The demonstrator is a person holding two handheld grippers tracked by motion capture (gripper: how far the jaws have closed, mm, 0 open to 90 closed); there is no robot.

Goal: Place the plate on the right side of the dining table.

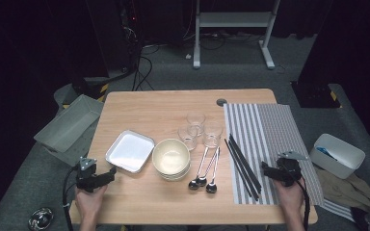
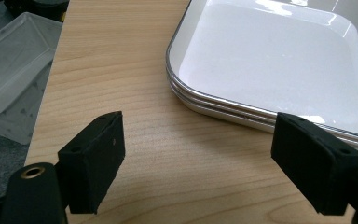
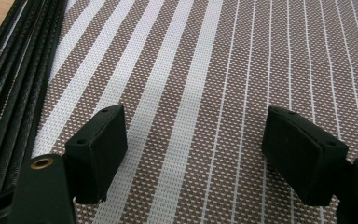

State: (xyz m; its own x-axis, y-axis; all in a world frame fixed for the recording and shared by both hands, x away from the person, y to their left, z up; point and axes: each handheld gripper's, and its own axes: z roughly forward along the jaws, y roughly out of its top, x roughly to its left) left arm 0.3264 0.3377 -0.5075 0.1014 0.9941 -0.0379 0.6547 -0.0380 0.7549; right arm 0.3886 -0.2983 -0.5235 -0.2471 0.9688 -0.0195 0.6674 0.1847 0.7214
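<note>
My left gripper (image 1: 108, 175) rests at the table's front left, held by a hand, open and holding nothing. In the left gripper view its jaws (image 2: 200, 151) stand wide apart over bare wood, just short of a stack of square white trays (image 2: 270, 60). The trays (image 1: 130, 150) sit left of a stack of cream bowls (image 1: 171, 158). My right gripper (image 1: 269, 169) is open and empty over the striped placemat (image 1: 270, 130). In the right gripper view its jaws (image 3: 196, 149) hover above the placemat (image 3: 223, 70), with black chopsticks (image 3: 14, 84) to their left.
Three clear glasses (image 1: 198, 129) stand behind three spoons (image 1: 203, 169). Black chopsticks (image 1: 243, 166) lie on the placemat's left edge. A grey bin (image 1: 67, 125) sits off the table's left side, and a white container (image 1: 338, 154) lies on the floor at the right.
</note>
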